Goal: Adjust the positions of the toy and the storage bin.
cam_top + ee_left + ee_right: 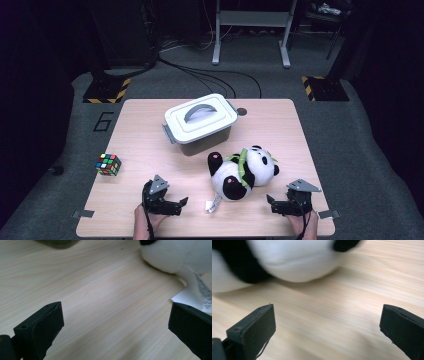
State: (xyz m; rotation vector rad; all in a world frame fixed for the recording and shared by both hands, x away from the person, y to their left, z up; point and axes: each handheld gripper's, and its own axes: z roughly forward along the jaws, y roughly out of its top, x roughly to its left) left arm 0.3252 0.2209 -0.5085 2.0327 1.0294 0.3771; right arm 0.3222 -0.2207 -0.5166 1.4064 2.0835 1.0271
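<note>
1. High view: we saw the panda plush (243, 172) lying on its back on the wooden table (140, 150), near the front edge, w/ its white label (213, 204) trailing toward us. The left gripper (181, 204) sat near the plush's lower left, the right gripper (270, 202) just off its lower right; both pointed inward at the toy, neither touching it. A lidded grey storage box (201, 122) stood just behind the plush, and a colour cube (108, 164) lay well apart at the table's left.
2. Left gripper view: we found the jaws spread wide w/ bare table between them. The plush's white body (180, 255) was at upper right, and its label (200, 293) lay just beside the right-hand jaw.
3. Right gripper view: jaws were again spread wide, nothing between them but wood. The plush (294, 262), blurred, black & white, lay across the top, apart from both jaws.
</note>
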